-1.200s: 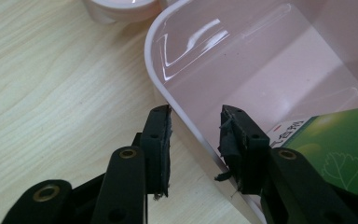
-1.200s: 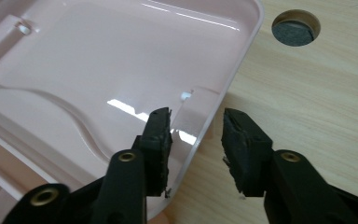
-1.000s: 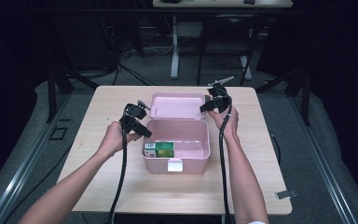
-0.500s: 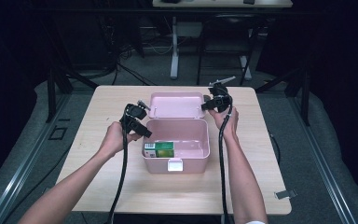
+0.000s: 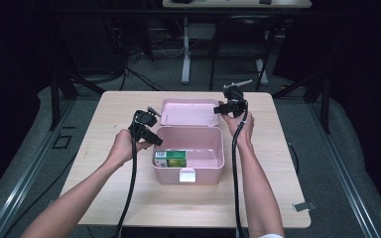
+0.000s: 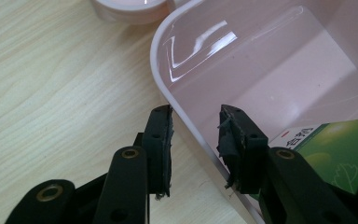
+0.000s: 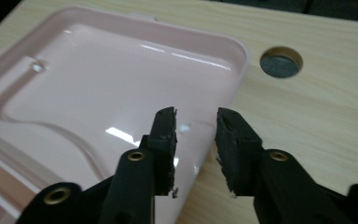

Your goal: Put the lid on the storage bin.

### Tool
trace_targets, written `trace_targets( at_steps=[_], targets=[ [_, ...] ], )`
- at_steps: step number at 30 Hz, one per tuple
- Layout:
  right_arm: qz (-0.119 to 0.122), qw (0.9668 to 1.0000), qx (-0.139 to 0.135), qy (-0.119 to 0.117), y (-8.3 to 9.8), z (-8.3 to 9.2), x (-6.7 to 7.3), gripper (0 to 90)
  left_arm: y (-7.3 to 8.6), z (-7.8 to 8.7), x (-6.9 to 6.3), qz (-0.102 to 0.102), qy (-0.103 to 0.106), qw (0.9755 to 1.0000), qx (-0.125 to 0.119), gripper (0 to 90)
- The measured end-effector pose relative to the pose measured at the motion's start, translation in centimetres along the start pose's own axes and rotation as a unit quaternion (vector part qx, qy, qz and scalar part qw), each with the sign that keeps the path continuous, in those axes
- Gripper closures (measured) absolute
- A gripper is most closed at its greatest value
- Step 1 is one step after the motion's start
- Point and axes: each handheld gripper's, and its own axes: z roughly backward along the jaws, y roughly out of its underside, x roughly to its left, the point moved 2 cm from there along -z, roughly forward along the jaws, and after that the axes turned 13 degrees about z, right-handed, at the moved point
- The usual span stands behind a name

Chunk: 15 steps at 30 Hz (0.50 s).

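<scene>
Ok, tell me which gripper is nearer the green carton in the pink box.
Left. The left gripper straddles the pink box wall at its left side, right beside the green carton. The right gripper is at the far right edge of the open lid, across the box.

free: box interior right of green carton | obstacles: open lid behind, carton inside left

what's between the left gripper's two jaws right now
The pink box's left wall rim passes between the left gripper's jaws, one pad outside over the table, one inside; the left gripper view shows it.
</scene>
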Motion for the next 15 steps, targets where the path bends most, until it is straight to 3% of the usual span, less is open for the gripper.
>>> trace_targets(
  at_steps=[3, 6, 15],
  targets=[
    [-0.019, 0.9995, 0.022, -0.014, 0.6, -0.8, -0.5, 64.6, 0.0, 0.0, 0.0, -0.001, 0.001, 1.0000, 0.000, 64.0],
    [-0.032, 0.9990, 0.023, -0.023, 0.8, -1.2, -0.6, 68.1, 0.0, -0.1, 0.0, -0.002, -0.001, 1.0000, 0.001, 63.9],
    [-0.041, 0.9989, 0.021, -0.007, 0.3, -1.5, -0.9, 69.6, 0.0, -0.1, -0.1, -0.008, -0.004, 1.0000, 0.002, 63.8]
  ],
)
